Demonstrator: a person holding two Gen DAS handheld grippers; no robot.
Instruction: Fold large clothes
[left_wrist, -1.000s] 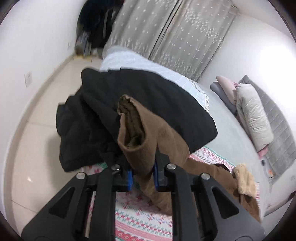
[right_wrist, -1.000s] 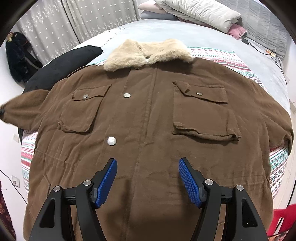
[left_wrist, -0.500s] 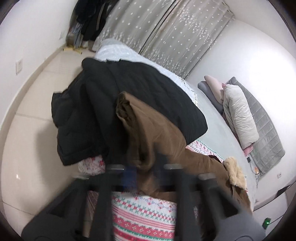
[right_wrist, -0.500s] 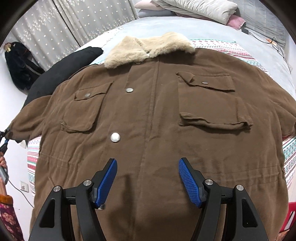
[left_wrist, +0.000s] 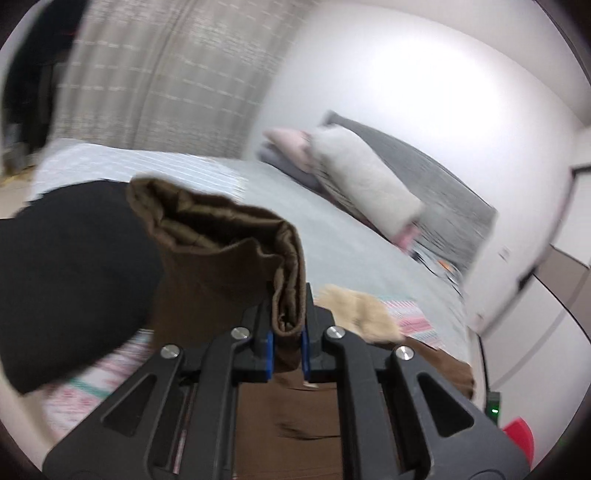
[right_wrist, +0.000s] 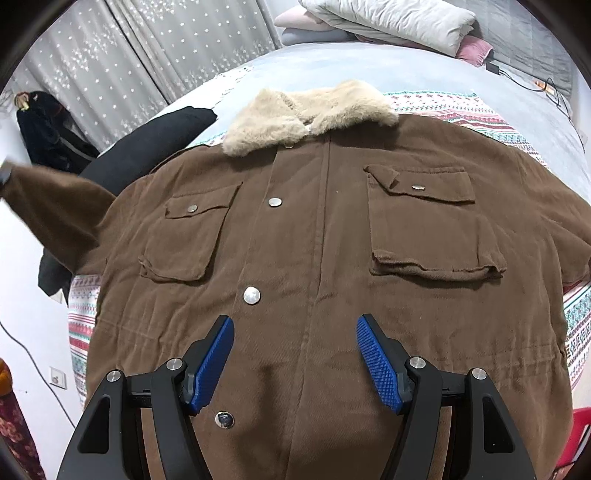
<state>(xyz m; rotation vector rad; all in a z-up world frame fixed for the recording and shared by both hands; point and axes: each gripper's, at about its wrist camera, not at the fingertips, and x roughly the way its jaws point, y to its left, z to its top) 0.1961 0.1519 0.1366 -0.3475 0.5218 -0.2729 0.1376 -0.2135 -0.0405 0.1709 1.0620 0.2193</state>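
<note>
A brown corduroy jacket (right_wrist: 325, 229) with a beige fur collar (right_wrist: 306, 114) lies face up, buttoned, on the bed. My left gripper (left_wrist: 287, 332) is shut on the cuff of its left sleeve (left_wrist: 221, 240), which it holds up above the bed; in the right wrist view that sleeve (right_wrist: 55, 206) rises off to the far left. The fur collar (left_wrist: 354, 314) shows beyond the left fingers. My right gripper (right_wrist: 295, 358) hangs open over the jacket's lower front with nothing between its blue pads (right_wrist: 214, 362).
A black coat (right_wrist: 147, 144) lies on the bed beside the jacket's left shoulder. Under the jacket is a patterned blanket (right_wrist: 461, 114). Pillows (right_wrist: 388, 18) are stacked at the head of the bed. Curtains (right_wrist: 147, 55) hang behind, and dark clothes (right_wrist: 44, 136) hang at left.
My left gripper has swung up and toward the bed with the sleeve cuff in it, now facing the pillows. The sleeve stands higher at the right view's left edge. The right gripper stays put.
</note>
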